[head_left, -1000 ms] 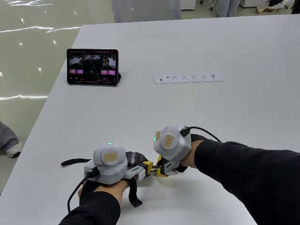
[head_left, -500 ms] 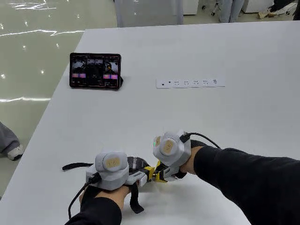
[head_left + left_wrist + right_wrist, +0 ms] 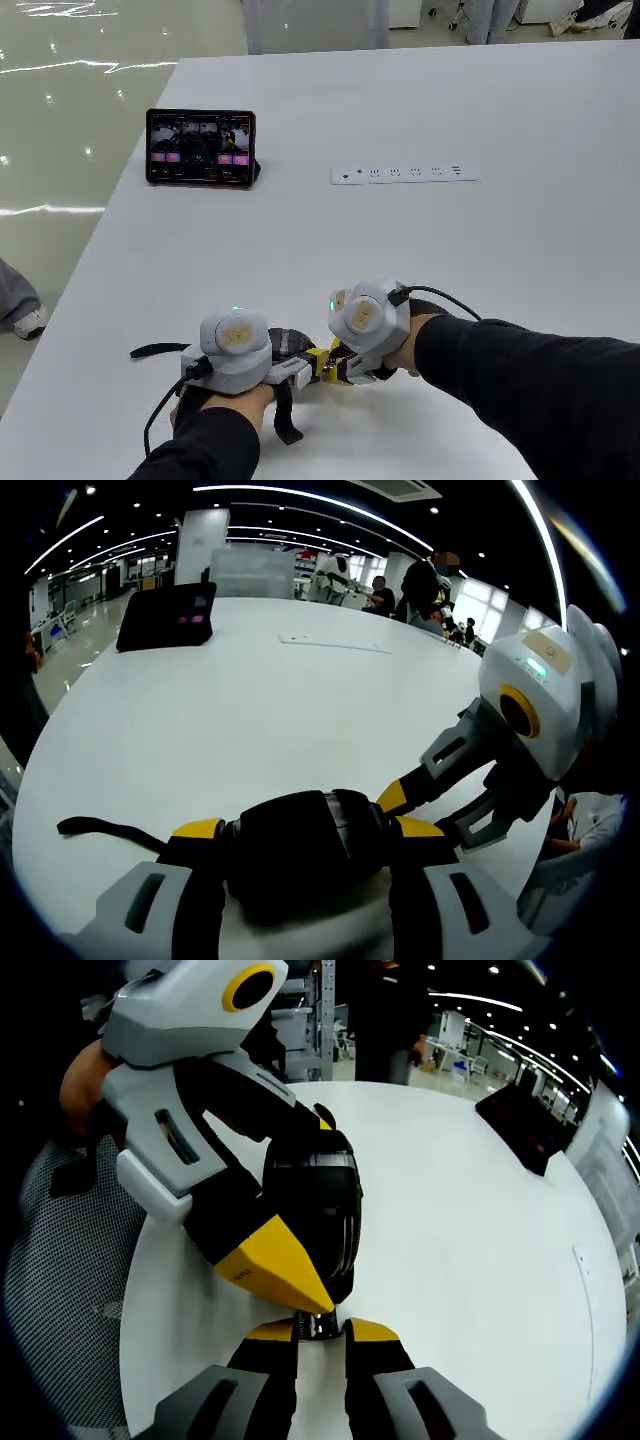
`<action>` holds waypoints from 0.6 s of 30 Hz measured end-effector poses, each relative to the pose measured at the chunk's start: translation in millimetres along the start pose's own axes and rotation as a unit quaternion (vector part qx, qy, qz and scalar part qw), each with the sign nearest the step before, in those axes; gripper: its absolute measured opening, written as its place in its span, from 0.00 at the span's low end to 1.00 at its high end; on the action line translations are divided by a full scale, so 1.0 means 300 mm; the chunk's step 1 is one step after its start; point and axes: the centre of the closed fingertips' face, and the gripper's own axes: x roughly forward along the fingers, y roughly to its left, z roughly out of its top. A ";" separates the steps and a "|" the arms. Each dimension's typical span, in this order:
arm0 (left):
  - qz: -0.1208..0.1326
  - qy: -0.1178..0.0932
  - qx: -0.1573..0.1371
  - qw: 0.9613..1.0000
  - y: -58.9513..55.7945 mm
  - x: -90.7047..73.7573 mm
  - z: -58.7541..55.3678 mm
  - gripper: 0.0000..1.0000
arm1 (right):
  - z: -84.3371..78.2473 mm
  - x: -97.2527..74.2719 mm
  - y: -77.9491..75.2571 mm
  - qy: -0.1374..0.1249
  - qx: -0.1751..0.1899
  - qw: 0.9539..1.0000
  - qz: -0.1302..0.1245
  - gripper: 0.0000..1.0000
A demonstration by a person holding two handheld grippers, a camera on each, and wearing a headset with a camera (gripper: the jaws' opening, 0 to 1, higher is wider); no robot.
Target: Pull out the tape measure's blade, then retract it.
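- Tape measure [image 3: 315, 1200] (black, rounded case) sits at the near edge of the white table [image 3: 450, 260], between the two grippers.
- left gripper [image 3: 305, 832]: jaws clamped on the case from both sides, with the yellow tips pressed against it. In the head view it lies low over the table, pointing towards the other gripper.
- right gripper [image 3: 320, 1336]: jaws nearly together, pinching a small metal end hook [image 3: 320, 1324] between the yellow tips. The hook is just beside the bottom of the case.
- In the left gripper view the right gripper comes in from the right, angled down, with its tips touching the near side of the case.
- In the right gripper view the left gripper comes in from the upper left, with one of its yellow tips lying across the front of the case.
- A black strap [image 3: 155, 349] trails from the case over the table to the left; another bit of strap hangs towards the table edge under the left gripper.
- A black cable [image 3: 440, 294] runs from the right gripper back along a dark sleeve [image 3: 540, 390].
- Hands grip both gripper bodies (mostly hidden by the housings).
- A tablet [image 3: 200, 147] with its screen lit stands propped near the far left of the table, well apart from the grippers.
- A white power strip [image 3: 405, 173] lies flat to the right of the tablet, also far from the work.
- People [image 3: 420, 580] stand in the background beyond the table, too small to describe.
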 end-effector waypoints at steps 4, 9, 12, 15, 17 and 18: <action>-0.005 0.008 0.006 1.000 -0.002 -0.004 -0.003 0.63 | -0.003 -0.013 -0.021 -0.006 0.017 1.000 -0.021 0.20; -0.017 0.004 0.016 1.000 -0.005 -0.015 0.006 0.62 | -0.028 -0.041 -0.013 -0.013 0.029 0.999 -0.031 0.20; -0.022 0.006 0.023 0.999 -0.006 -0.018 0.009 0.61 | -0.044 -0.062 -0.011 -0.017 0.033 0.999 -0.037 0.19; -0.030 0.010 0.027 0.999 -0.014 -0.025 0.016 0.67 | -0.050 -0.088 -0.016 -0.029 0.045 0.997 -0.048 0.20; -0.034 0.010 0.034 0.999 -0.013 -0.030 0.018 0.70 | -0.058 -0.105 -0.015 -0.032 0.051 0.997 -0.054 0.20; -0.035 0.011 0.036 0.999 -0.010 -0.033 0.018 0.71 | -0.061 -0.112 -0.015 -0.034 0.051 0.997 -0.056 0.21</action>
